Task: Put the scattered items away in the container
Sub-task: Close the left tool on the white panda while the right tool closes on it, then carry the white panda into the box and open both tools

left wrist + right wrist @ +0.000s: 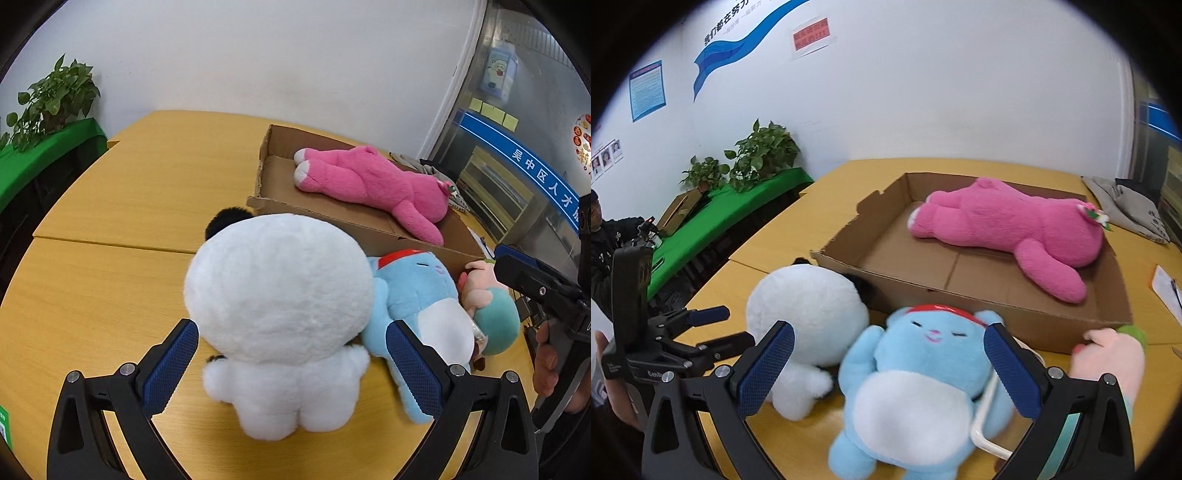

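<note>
A shallow cardboard box (373, 225) (1015, 314) stands on the yellow table, and a pink plush (369, 181) (1015, 232) lies inside it. In front of the box sits a white plush with black ears (277, 306) (805, 314), its back to me. My left gripper (291, 369) is open, with its blue pads on either side of the white plush's body. A light-blue plush (417, 295) (923, 380) lies on its back beside it. My right gripper (890, 369) is open around the blue plush. A small pink and teal doll (487, 310) (1108, 358) lies at the right.
The other gripper and a hand (546, 365) show at the right edge of the left wrist view. A green-covered bench with potted plants (761, 155) runs along the left wall, and a person sits there. Grey cloth (1126, 206) lies beyond the box. Bare table (110, 258) spreads left.
</note>
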Demonstrator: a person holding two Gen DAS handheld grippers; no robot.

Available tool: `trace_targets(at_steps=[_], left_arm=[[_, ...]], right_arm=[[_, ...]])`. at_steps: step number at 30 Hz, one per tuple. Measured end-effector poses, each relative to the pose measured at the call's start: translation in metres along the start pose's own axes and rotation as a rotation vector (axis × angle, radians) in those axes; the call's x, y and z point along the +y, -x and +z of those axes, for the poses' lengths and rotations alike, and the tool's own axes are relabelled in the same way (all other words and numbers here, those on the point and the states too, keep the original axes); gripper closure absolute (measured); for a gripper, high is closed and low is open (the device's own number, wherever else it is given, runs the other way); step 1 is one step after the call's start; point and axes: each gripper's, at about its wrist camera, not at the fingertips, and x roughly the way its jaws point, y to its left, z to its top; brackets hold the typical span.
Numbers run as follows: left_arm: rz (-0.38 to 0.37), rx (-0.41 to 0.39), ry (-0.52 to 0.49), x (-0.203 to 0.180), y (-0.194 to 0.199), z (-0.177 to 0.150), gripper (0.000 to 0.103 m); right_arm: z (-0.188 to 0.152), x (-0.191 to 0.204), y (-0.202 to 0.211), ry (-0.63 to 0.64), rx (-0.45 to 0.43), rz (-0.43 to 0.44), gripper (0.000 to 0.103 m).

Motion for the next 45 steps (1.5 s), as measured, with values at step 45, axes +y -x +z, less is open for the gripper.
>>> trace_targets(at_steps=[45], left_arm=[[-0.348, -0.086, -0.246, -0.034, -0.053, 0.216, 0.024]], right_arm=[[0.111, 0.006, -0.061, 0.118, -0.231, 0.090, 0.023]])
